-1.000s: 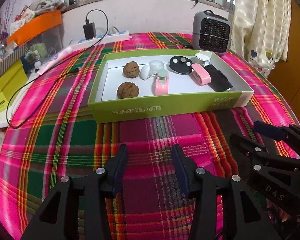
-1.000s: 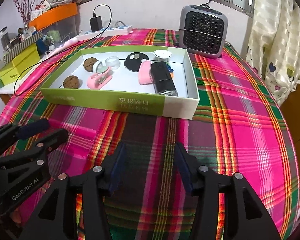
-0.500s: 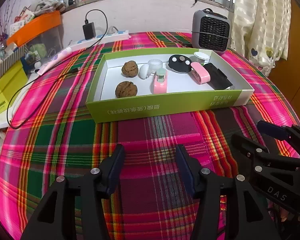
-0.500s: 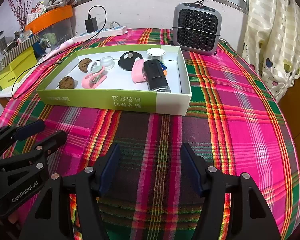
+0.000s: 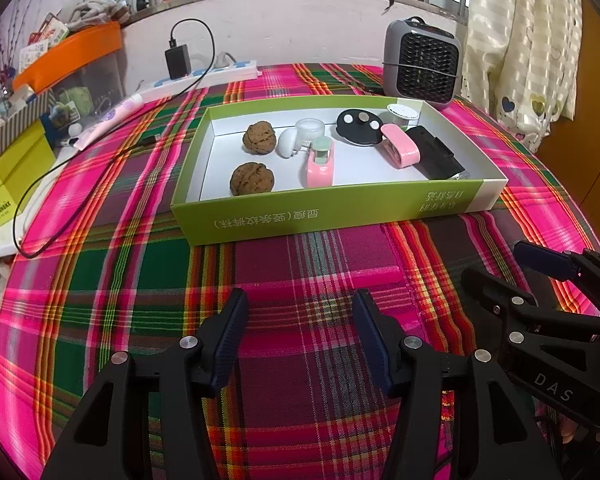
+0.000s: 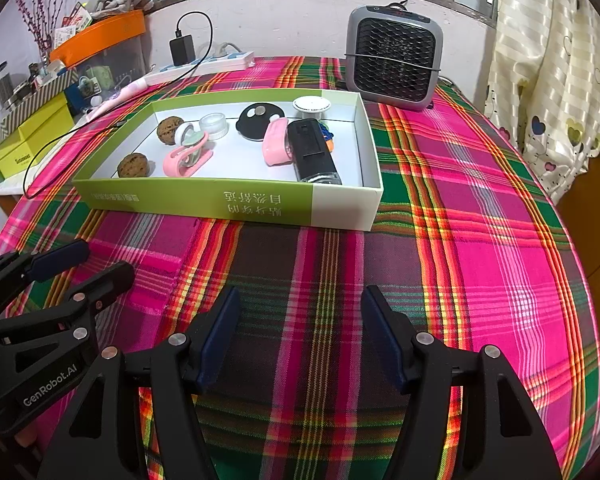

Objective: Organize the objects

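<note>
Since the earlier frame both claws are spread wider: the left claw [image 5: 300, 336], opening further, and right claw [image 6: 300, 332] are empty. Every loose object is seen gathered in the green box [image 5: 300, 220] mid-counter; organizing looks done.

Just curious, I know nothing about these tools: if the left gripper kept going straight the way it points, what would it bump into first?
Most likely the plaid tablecloth, short of the green box; depth is hard to judge.
</note>
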`<state>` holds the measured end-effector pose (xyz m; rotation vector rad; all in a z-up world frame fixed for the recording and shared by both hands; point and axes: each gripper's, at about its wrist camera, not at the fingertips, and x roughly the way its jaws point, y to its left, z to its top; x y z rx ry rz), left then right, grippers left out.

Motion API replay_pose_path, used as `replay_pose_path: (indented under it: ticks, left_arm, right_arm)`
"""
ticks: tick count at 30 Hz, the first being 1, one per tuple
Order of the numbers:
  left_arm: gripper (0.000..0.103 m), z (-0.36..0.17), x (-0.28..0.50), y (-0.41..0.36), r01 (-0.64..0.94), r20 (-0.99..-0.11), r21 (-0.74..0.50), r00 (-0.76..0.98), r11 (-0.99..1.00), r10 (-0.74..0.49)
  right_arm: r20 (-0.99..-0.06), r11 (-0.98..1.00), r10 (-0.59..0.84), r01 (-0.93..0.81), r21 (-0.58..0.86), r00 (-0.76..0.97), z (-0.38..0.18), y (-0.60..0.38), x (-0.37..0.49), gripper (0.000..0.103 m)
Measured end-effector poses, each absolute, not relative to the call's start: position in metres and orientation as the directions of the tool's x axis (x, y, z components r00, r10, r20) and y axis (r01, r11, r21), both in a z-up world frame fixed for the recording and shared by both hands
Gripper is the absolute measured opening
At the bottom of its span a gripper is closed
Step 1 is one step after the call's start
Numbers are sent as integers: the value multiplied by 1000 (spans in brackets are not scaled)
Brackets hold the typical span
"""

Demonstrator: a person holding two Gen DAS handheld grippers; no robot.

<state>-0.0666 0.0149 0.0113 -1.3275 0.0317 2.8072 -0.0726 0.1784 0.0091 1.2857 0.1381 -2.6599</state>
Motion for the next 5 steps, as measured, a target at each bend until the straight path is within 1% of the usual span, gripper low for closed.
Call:
replay_pose_path:
  ticks: [5]
  left_arm:
    - [54, 11, -66, 15, -41, -773, 3, -634, -999, 23]
  right_arm:
    - [-784, -979, -124, 205, -4, -608, 9, 178, -73, 64]
